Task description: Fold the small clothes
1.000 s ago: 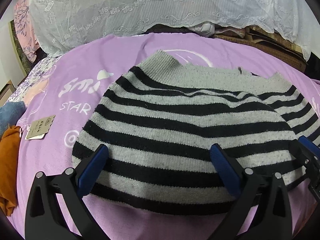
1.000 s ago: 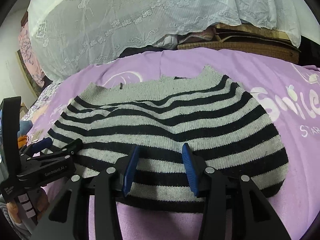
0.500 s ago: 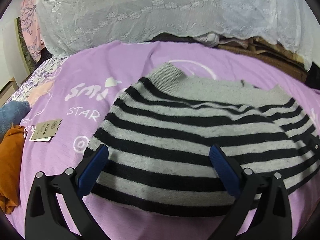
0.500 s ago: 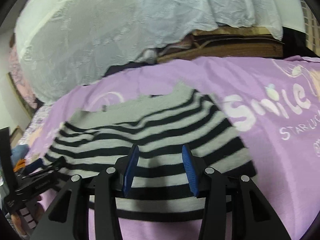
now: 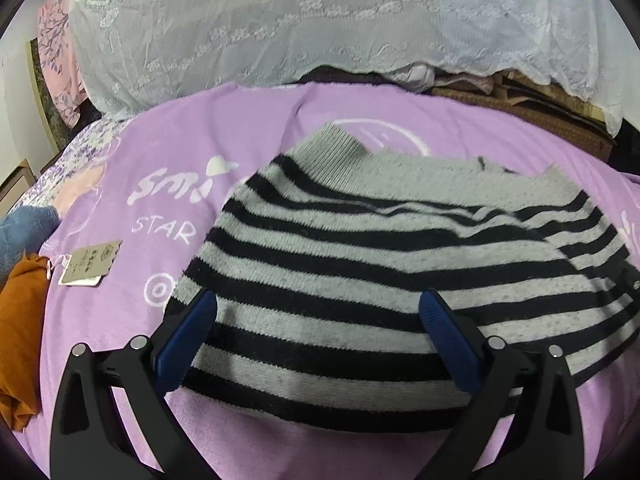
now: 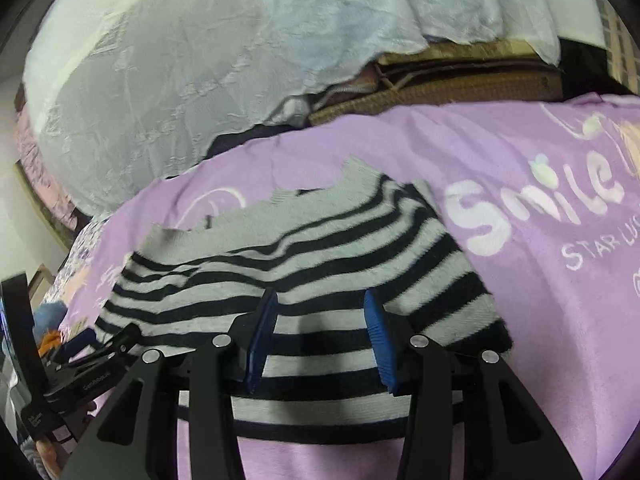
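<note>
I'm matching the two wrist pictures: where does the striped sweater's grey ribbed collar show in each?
Left wrist: the collar sits upper centre, at the striped sweater's far left corner.
Right wrist: the collar sits centre, at the sweater's far right corner.
Shared landmark: the white circle print on the purple blanket.

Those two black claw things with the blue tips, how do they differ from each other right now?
The left gripper has its blue fingers spread wide, spanning much of the striped sweater; the right gripper holds its fingers noticeably closer together. The left one hangs over the sweater's left part, the right one over its right part, nearer the white "Smile" lettering. Both are black with blue pads, and neither is pinching any fabric.
</note>
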The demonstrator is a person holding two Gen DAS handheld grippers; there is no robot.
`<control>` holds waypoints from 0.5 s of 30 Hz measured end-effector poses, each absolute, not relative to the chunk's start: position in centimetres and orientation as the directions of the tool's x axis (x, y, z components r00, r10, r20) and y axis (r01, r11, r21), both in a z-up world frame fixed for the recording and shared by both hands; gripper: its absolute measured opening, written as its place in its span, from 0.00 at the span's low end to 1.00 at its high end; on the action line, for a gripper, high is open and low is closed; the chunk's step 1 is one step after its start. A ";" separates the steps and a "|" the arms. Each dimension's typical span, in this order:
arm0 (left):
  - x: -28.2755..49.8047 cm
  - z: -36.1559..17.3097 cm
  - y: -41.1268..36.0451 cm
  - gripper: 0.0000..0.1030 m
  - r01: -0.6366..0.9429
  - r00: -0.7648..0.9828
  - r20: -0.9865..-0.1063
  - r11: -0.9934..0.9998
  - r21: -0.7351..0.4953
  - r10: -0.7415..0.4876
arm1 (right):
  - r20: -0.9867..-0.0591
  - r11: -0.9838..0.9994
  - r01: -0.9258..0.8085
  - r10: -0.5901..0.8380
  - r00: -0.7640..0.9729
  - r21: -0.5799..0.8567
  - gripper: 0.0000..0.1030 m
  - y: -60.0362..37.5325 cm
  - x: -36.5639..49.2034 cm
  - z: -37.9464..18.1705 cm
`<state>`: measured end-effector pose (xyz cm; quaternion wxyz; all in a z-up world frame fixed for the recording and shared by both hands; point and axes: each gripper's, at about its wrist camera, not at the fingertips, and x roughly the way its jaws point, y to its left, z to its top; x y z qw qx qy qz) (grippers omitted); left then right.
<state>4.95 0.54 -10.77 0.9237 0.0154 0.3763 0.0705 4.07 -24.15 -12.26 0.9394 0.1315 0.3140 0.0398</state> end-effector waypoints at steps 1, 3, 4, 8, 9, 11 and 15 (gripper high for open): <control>4.8 -10.5 0.4 0.96 -0.112 0.715 -0.686 0.991 0.077 0.134 | -0.578 0.967 -0.010 0.160 0.800 0.254 0.44 -23.5 4.0 -12.2; 4.6 -10.3 0.1 0.96 -0.103 0.727 -0.675 0.992 0.075 0.126 | -0.582 0.973 -0.041 0.168 0.796 0.225 0.44 -22.3 3.9 -12.3; 4.6 -10.3 0.0 0.96 -0.097 0.728 -0.674 0.992 0.077 0.124 | -0.587 0.976 -0.051 0.170 0.792 0.214 0.44 -21.8 4.0 -12.3; 5.5 -11.9 -0.5 0.96 -0.077 0.683 -0.718 0.991 0.113 0.135 | -0.630 0.984 -0.074 0.162 0.759 0.164 0.49 -20.5 4.7 -13.4; 5.8 -12.4 -0.6 0.96 -0.075 0.668 -0.731 0.990 0.120 0.140 | -0.635 0.985 -0.081 0.160 0.756 0.152 0.52 -20.3 4.7 -13.6; 5.8 -12.6 -0.6 0.96 -0.078 0.668 -0.731 0.990 0.117 0.139 | -0.636 0.986 -0.090 0.158 0.755 0.139 0.56 -20.0 4.8 -13.7; 5.7 -12.6 -0.7 0.96 -0.079 0.672 -0.727 0.990 0.120 0.142 | -0.633 0.986 -0.096 0.161 0.757 0.136 0.58 -19.9 4.7 -13.7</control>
